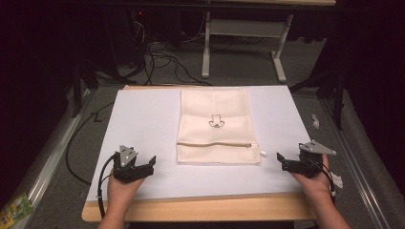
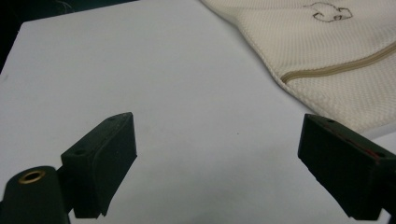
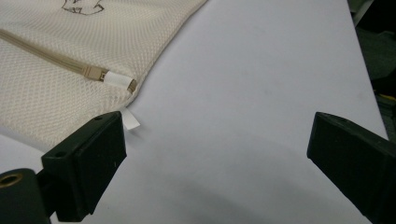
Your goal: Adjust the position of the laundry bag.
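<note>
Pouch flat mid-desk, zipper crosswise near my edge | my left tool and right tool flank it, both spread, empty | zipper pull nearer my right tool.

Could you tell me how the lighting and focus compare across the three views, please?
High view: the white board is evenly lit, the surroundings fall into darkness, and the picture is slightly soft. Left gripper view: the mesh bag is fairly sharp; the near jaws are blurred. Right gripper view: the bag's weave and zipper pull are crisp, and a soft shadow lies on the board between the jaws.
</note>
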Demonstrator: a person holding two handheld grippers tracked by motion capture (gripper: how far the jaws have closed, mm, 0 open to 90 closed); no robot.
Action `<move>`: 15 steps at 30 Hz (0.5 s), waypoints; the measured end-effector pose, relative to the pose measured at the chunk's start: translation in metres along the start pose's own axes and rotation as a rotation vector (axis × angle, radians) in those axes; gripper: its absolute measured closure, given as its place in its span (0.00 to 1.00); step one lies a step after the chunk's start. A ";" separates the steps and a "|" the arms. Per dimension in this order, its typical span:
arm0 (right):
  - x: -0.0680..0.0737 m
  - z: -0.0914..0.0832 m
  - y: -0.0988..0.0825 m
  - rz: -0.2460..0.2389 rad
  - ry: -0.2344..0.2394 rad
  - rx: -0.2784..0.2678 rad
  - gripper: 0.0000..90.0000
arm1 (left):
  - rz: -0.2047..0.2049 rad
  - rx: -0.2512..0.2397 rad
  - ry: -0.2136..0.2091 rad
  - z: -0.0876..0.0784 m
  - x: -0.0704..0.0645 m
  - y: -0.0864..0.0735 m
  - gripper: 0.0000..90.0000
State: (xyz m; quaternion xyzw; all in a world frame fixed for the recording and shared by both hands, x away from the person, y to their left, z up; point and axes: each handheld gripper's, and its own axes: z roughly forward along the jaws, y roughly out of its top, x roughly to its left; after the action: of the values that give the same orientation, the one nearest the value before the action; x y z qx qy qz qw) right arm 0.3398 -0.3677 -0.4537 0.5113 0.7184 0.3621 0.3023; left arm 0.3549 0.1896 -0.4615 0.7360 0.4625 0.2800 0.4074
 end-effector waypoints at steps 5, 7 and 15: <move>0.000 0.000 0.001 0.015 0.001 -0.006 0.05 | -0.044 0.016 -0.018 0.002 0.001 0.001 0.13; 0.001 -0.002 0.001 0.015 0.014 -0.006 0.06 | -0.049 0.008 -0.016 0.001 -0.001 0.002 0.16; 0.006 -0.004 0.003 -0.008 0.043 -0.032 0.08 | -0.044 0.021 -0.133 0.016 -0.023 0.009 0.25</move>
State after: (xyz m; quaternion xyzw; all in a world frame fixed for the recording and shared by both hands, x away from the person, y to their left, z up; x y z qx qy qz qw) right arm 0.3364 -0.3620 -0.4495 0.4958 0.7207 0.3832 0.2964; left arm 0.3624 0.1615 -0.4625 0.7471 0.4533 0.2166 0.4353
